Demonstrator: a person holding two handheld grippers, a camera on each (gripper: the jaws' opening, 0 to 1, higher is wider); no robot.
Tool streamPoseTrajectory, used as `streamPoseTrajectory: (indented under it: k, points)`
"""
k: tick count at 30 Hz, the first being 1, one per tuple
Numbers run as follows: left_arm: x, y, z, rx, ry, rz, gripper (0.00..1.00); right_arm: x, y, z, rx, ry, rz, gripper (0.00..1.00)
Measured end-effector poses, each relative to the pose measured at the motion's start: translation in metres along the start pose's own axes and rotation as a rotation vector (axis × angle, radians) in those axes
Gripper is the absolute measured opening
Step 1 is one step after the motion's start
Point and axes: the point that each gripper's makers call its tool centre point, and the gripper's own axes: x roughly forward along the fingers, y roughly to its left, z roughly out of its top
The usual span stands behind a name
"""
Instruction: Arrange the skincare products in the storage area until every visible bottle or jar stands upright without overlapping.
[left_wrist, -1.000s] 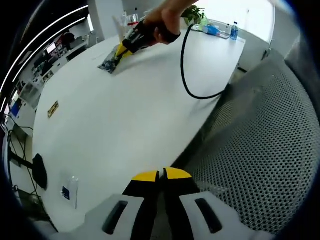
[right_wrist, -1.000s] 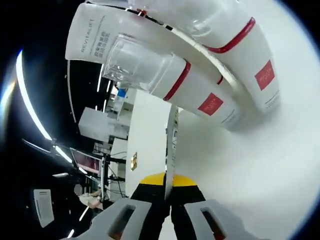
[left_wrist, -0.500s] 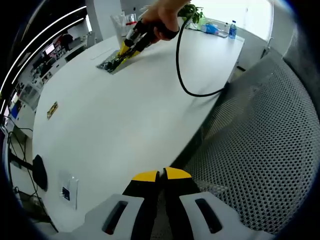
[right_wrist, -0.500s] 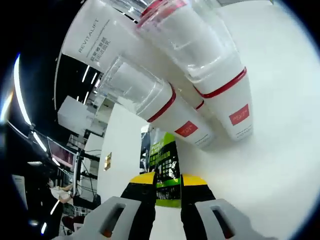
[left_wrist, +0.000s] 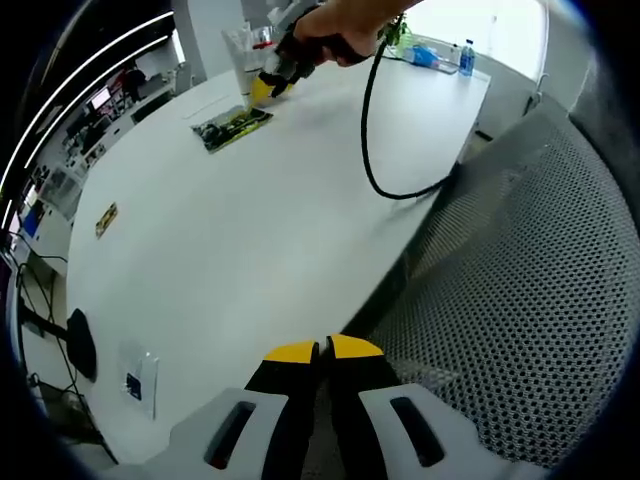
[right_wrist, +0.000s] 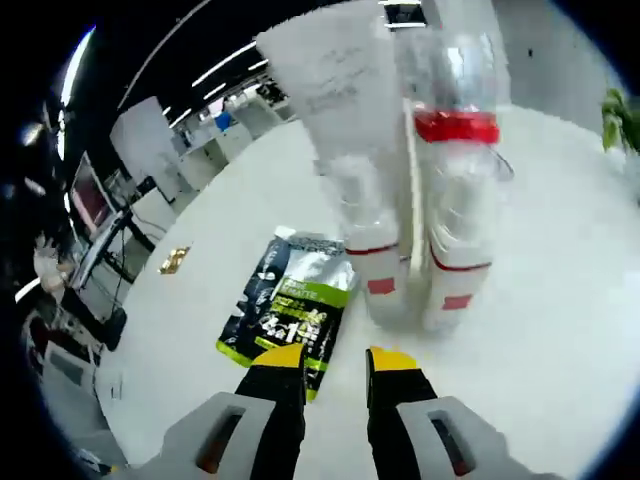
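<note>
Two skincare bottles (right_wrist: 415, 230) stand upright and close together on the white desk (right_wrist: 540, 350), directly ahead of the right gripper (right_wrist: 335, 357). Each is white below with a red band and a small red label, and clear in its upper part; the right-hand one carries a broad red collar high up. A white tube (right_wrist: 335, 95) with grey print rises just behind them, touching or nearly so. Flat on the desk to their left lies a sachet (right_wrist: 290, 305), black and green with silver at its far end, its near corner just under the right gripper's left jaw. The right jaws stand narrowly apart and hold nothing.

In the left gripper view the same sachet (left_wrist: 231, 127) lies far across the desk (left_wrist: 250, 240), with the bottles (left_wrist: 245, 45) beyond it. A hand (left_wrist: 335, 30) holds the right gripper (left_wrist: 265, 88) there, and a black cable (left_wrist: 368, 130) trails from it to the desk edge. The left gripper (left_wrist: 322, 349) has its jaws pressed together, empty, above the near desk edge. A grey mesh chair (left_wrist: 520, 300) lies to the right. Behind, an office with ceiling light strips, a plant (right_wrist: 622, 115) and a blue-capped water bottle (left_wrist: 467, 60).
</note>
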Motion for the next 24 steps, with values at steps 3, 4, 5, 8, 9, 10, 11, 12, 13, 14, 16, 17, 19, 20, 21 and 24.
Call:
streamPoseTrajectory:
  k: [3,4,5,8,9,10,11,12,13,14,16,17,19,20,21,24]
  points:
    - [0.0,0.001,-0.001,-0.004,0.004,0.002,0.0,0.012,0.03,0.009,-0.09,-0.01,0.058,0.25]
    - [0.0,0.001,-0.001,-0.005,0.004,0.003,0.0,0.02,0.039,0.009,-0.114,0.013,0.07,0.28]
    - [0.0,0.001,-0.001,-0.004,0.005,0.004,0.0,0.025,0.042,0.008,-0.128,0.026,0.069,0.32]
    - [0.0,0.001,-0.002,-0.006,0.011,0.006,0.0,0.042,0.041,0.004,-0.156,0.069,0.003,0.37]
    - [0.0,0.002,-0.002,-0.006,0.011,0.007,0.0,0.046,0.038,0.002,-0.195,0.086,-0.019,0.39]
    - [0.0,0.002,-0.002,-0.006,0.01,0.008,0.0,0.049,0.036,0.001,-0.228,0.091,-0.036,0.41]
    - [0.0,0.002,-0.002,-0.008,0.01,0.01,0.0,0.054,0.031,-0.003,-0.279,0.115,-0.056,0.45]
    - [0.0,0.003,-0.002,-0.008,0.01,0.011,0.0,0.056,0.028,-0.007,-0.297,0.13,-0.071,0.51]
    - [0.0,0.003,-0.002,-0.008,0.01,0.012,0.0,0.059,0.028,-0.01,-0.301,0.141,-0.067,0.54]
    - [-0.001,0.003,-0.001,-0.008,0.009,0.014,0.0,0.061,0.029,-0.015,-0.287,0.156,-0.048,0.52]
    - [0.0,0.003,-0.002,-0.009,0.009,0.016,0.0,0.059,0.032,-0.008,-0.227,0.097,-0.015,0.52]
    - [0.0,0.003,-0.002,-0.009,0.009,0.016,0.0,0.058,0.032,-0.007,-0.255,0.085,0.005,0.52]
    - [0.0,0.003,-0.002,-0.01,0.011,0.014,0.0,0.057,0.034,-0.007,-0.283,0.076,0.044,0.52]
    - [0.0,0.003,-0.002,-0.009,0.011,0.014,0.0,0.057,0.034,-0.007,-0.292,0.075,0.053,0.52]
    - [0.0,0.003,-0.002,-0.008,0.011,0.015,0.0,0.056,0.033,-0.008,-0.305,0.074,0.067,0.51]
    - [0.0,0.003,-0.001,-0.007,0.008,0.016,0.0,0.053,0.027,-0.009,-0.318,0.073,0.08,0.5]
